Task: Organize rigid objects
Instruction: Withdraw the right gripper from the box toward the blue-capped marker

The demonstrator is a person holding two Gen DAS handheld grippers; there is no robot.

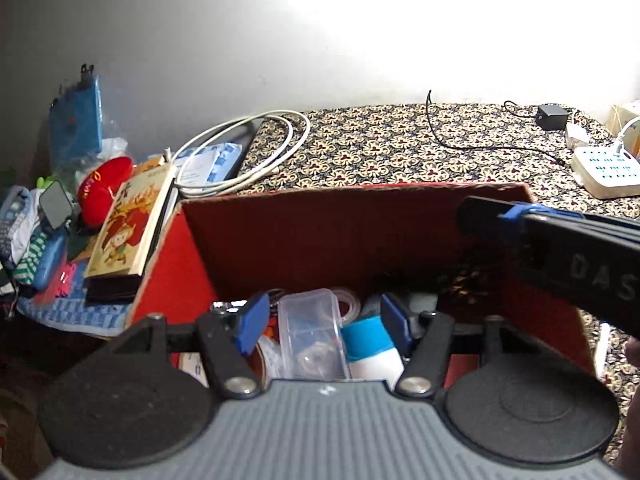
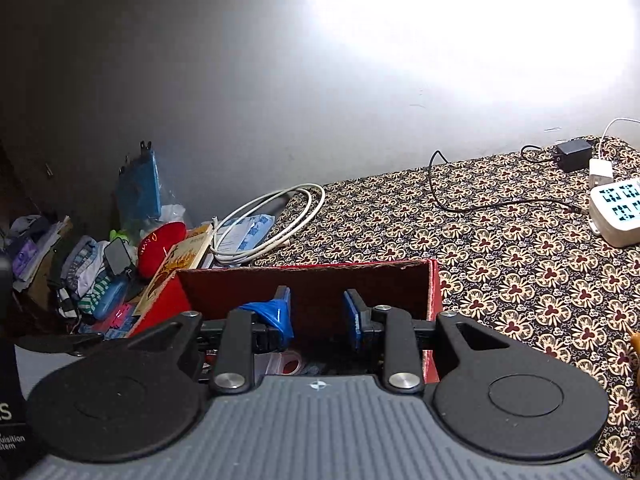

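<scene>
Grey wall [image 2: 200,80], brightly lit; floral-patterned cloth [image 2: 500,240] covers surface.

Matt red cardboard box [image 1: 352,232] at centre; clear glossy plastic container [image 1: 310,332] inside; patterned cloth bedcover [image 2: 520,264] right; glossy paper book [image 1: 128,232] left.

In the left wrist view the left claw [image 1: 320,326] covers the near part of the red box [image 1: 280,232], so the clear tub [image 1: 310,328] and the white bottle [image 1: 374,354] show only in part. The right claw [image 1: 496,216] is cut off by the right edge. In the right wrist view the box's contents are mostly hidden. The power strip [image 2: 616,216] runs off frame.
</scene>
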